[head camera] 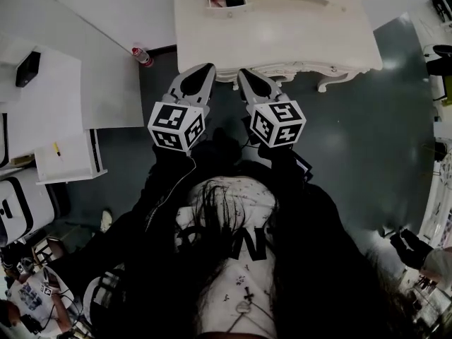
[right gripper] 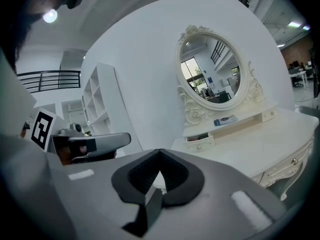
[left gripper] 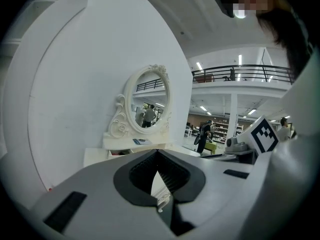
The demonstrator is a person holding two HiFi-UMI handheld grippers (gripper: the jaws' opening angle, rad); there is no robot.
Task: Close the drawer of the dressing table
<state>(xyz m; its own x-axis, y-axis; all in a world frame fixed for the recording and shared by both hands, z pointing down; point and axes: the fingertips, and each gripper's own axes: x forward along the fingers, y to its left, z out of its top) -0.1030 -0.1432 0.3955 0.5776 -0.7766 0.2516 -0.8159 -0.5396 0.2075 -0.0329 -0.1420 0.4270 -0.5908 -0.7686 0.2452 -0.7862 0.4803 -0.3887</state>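
1. Head view: the drawer (head camera: 227,1) stands open on the back shelf of the dressing table (head camera: 282,41), across the counter from both grippers. The left gripper (head camera: 205,70) & right gripper (head camera: 244,75) hang at the near edge. The drawer lies ahead, approx. between them. It opens toward the person, so the push goes straight away.
2. Left gripper view: jaws together, nothing held. The drawer is below the mirror (left gripper: 147,101), up-left of the tips.
3. Right gripper view: jaws together, empty. Only this view shows the drawer front & knob; prob. part open.
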